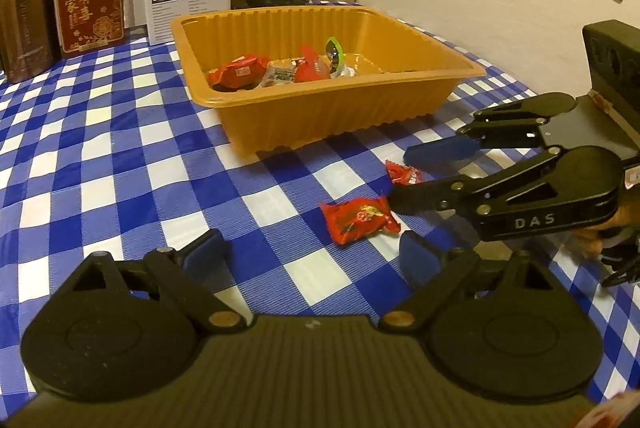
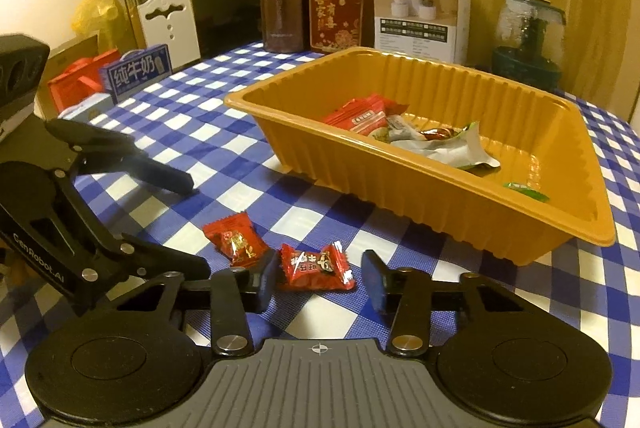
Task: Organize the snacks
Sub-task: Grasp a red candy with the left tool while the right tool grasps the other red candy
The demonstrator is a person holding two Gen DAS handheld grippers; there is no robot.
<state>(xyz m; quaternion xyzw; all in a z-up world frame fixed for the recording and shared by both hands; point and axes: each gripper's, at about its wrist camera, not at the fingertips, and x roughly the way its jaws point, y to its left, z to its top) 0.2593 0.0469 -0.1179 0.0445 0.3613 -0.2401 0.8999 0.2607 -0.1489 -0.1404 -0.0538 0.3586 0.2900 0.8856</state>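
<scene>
Two grippers closed in on the last two loose candies beside the orange tray (image 2: 440, 195)

The right gripper (image 2: 320, 278) straddled a crinkly red candy (image 2: 316, 268) lying just before the tray's near wall, its pads apart and apparently not yet pressing the wrapper; the left gripper (image 1: 310, 252) hovered wide open and empty, with a second red candy (image 1: 360, 220) just ahead of it and slightly farther from the tray, likely its own target. The ribbed, thin plastic tray already held several glossy wrapped snacks on the checked blue-and-white cloth (image 1: 120, 147)
</scene>
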